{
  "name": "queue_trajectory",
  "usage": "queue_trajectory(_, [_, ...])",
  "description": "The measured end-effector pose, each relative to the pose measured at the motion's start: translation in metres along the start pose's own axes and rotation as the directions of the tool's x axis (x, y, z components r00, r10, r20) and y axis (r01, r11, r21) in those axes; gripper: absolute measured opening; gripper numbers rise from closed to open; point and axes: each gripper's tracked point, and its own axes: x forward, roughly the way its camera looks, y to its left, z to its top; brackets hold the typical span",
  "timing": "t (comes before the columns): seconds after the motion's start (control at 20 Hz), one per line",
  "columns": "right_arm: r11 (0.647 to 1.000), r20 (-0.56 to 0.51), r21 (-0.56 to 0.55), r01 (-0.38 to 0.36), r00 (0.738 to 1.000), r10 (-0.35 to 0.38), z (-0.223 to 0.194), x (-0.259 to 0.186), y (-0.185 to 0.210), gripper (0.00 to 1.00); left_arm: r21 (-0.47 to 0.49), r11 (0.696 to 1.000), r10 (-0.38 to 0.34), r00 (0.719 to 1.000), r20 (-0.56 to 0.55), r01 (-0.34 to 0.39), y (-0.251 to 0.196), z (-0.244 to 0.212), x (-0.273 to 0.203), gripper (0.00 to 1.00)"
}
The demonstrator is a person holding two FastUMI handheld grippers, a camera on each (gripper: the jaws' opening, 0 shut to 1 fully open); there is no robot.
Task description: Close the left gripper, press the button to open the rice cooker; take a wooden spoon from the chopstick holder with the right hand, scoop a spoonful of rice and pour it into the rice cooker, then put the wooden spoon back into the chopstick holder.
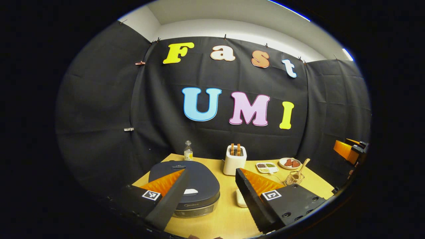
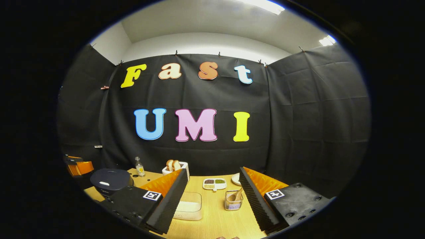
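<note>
On my left gripper view, the left gripper [image 1: 211, 196] hangs above the near edge of the worktop [image 1: 229, 219] with its jaws spread wide and nothing between them. The rice cooker [image 1: 199, 186] sits closed just beyond the left finger, its lid partly hidden behind that finger; there is small writing on its front band, too small for me to read. Farther back I see a small bottle [image 1: 188, 151] and a white toaster [image 1: 234, 159] with slices in it. To the right of that lie a divided dish [image 1: 266, 167] and a plate [image 1: 290, 163].

The chopstick holder [image 1: 294, 178] stands on the right, with the wooden spoon [image 1: 300, 169] leaning out of it.

On my right gripper view, the right gripper [image 2: 212, 202] is also held level and low over the near worktop, jaws wide apart and empty. A white rice container [image 2: 189, 205] lies between its fingers towards the left one, and the chopstick holder stands just inside the right finger. The rice cooker is well off to the left.
</note>
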Motion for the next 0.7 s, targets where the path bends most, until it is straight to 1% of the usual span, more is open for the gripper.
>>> queue_trajectory(0.05, [1.000,-0.001,-0.001,0.002,1.000,-0.002,-0.001,-0.002,-0.001,0.98,0.004,1.000,0.013,1.000,-0.019,-0.013,0.008,-0.005,0.004,0.95])
queue_trajectory(0.2, [1.000,-0.008,0.000,0.013,1.000,-0.013,-0.004,-0.001,-0.002,0.98,0.000,1.000,0.004,0.997,-0.081,-0.004,0.018,-0.011,0.013,0.95])
queue_trajectory(0.25, [1.000,-0.014,0.001,0.015,1.000,-0.015,-0.006,-0.002,-0.002,0.98,-0.005,1.000,-0.004,0.995,-0.097,0.004,0.023,-0.009,0.016,0.95])
queue_trajectory(0.35, [1.000,-0.022,0.000,0.021,1.000,-0.021,-0.010,-0.008,-0.005,0.98,-0.024,0.999,-0.038,0.992,-0.119,0.036,0.027,-0.007,0.024,0.92])
queue_trajectory(0.4, [1.000,-0.025,-0.001,0.024,0.999,-0.024,-0.012,-0.010,-0.007,0.98,-0.027,0.998,-0.051,0.990,-0.134,0.048,0.032,-0.009,0.029,0.84])
queue_trajectory(0.45, [1.000,-0.029,-0.003,0.029,0.999,-0.029,-0.013,-0.010,-0.007,0.98,-0.026,0.998,-0.062,0.987,-0.149,0.059,0.036,-0.008,0.033,0.81])
queue_trajectory(0.5, [0.999,-0.036,-0.005,0.034,0.999,-0.034,-0.015,-0.011,-0.008,0.98,-0.022,0.997,-0.080,0.983,-0.167,0.077,0.038,-0.011,0.037,0.72])
queue_trajectory(0.55, [0.999,-0.044,-0.010,0.047,0.998,-0.047,-0.017,-0.010,-0.011,0.98,-0.012,0.995,-0.104,0.977,-0.188,0.104,0.040,-0.012,0.041,0.67])
queue_trajectory(0.7, [0.997,-0.052,-0.014,0.074,0.996,-0.074,-0.020,-0.020,-0.019,0.98,0.030,0.987,-0.144,0.958,-0.248,0.157,0.051,-0.022,0.051,0.45])
